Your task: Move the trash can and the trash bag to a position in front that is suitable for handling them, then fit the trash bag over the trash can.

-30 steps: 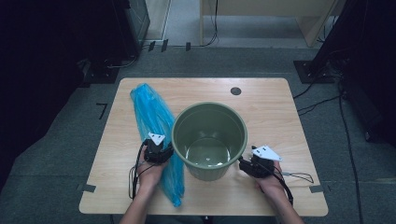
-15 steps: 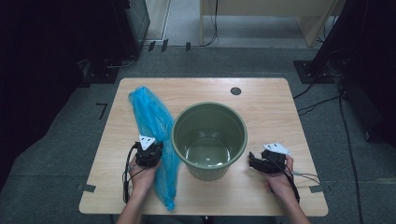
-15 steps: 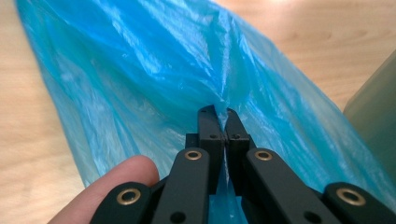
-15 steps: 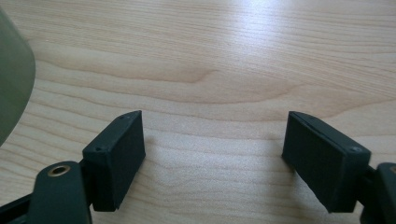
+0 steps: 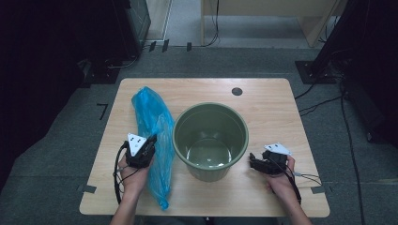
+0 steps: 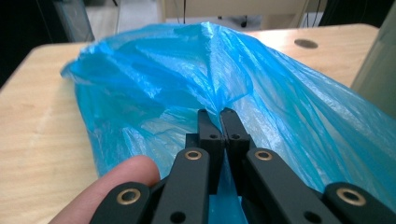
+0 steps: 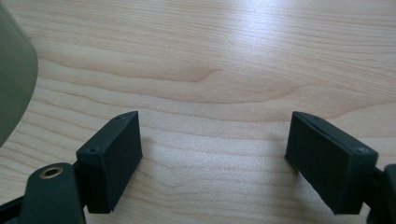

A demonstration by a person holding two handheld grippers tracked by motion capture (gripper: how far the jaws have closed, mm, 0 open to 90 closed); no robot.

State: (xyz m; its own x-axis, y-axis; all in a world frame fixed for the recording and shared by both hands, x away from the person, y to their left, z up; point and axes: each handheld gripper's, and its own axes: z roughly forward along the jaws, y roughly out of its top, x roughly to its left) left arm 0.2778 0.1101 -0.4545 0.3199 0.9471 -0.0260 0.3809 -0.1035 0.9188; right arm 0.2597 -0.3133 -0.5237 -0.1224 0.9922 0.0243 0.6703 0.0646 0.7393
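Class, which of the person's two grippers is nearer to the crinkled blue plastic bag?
Left. The left gripper is clamped on the crinkled blue plastic bag; the right gripper hovers open beyond the green plastic bucket.

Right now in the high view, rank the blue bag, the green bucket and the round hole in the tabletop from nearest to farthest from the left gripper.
1. blue bag: pinched in the left gripper, lying along the table's left side.
2. green bucket: just right of the bag, mid-table.
3. round hole: at the far edge, beyond the bucket.
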